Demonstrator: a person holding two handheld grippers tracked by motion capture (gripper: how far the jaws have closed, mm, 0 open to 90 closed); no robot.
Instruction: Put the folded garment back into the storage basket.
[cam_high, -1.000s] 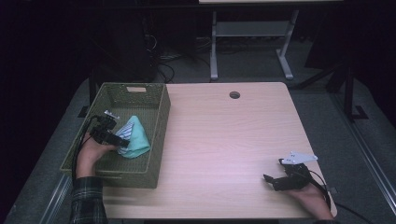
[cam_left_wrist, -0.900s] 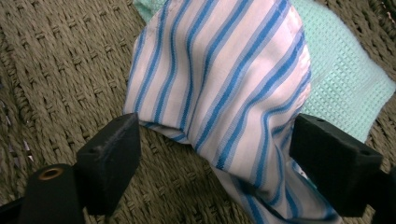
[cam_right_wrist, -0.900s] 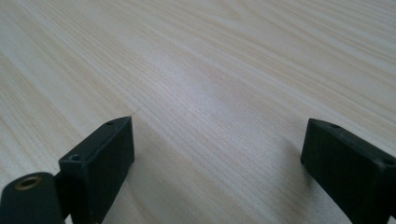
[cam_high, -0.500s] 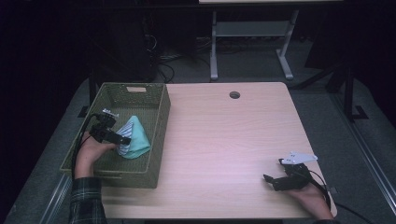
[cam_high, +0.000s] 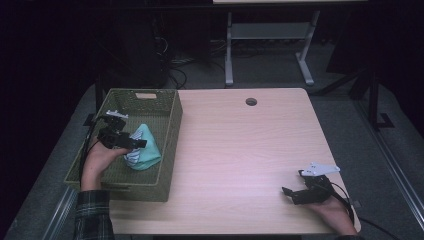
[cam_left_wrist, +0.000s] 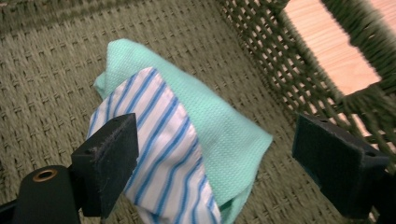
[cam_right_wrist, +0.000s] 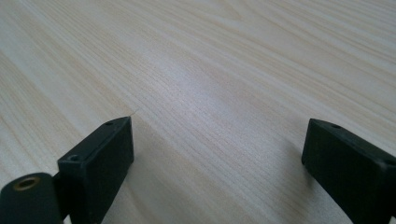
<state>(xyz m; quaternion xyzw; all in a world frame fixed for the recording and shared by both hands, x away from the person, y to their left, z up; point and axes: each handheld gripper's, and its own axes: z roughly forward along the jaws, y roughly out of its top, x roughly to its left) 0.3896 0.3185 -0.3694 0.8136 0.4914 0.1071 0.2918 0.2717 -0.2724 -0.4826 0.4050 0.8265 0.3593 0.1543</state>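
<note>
A green woven basket (cam_high: 167, 150) stands on the left side of the wooden table (cam_high: 240, 150). Inside it lies a folded mint-green cloth (cam_high: 145, 150) with a blue-and-white striped layer (cam_left_wrist: 163, 154) showing on top. My left gripper (cam_high: 131, 143) hovers open inside the basket just above the cloth (cam_left_wrist: 219, 126), its jaws spread wide around the striped part without touching it. My right gripper (cam_high: 292, 194) rests open near the table's front right corner, with bare wood (cam_right_wrist: 210, 93) between its jaws.
The basket's wall (cam_left_wrist: 299, 70) rises close beside the left gripper's right jaw. A round cable hole (cam_high: 251, 101) sits at the table's far edge. A metal frame (cam_high: 265, 45) stands on the floor beyond the table.
The left gripper has shifted slightly inside the basket over the cloth. The right gripper has not moved.
</note>
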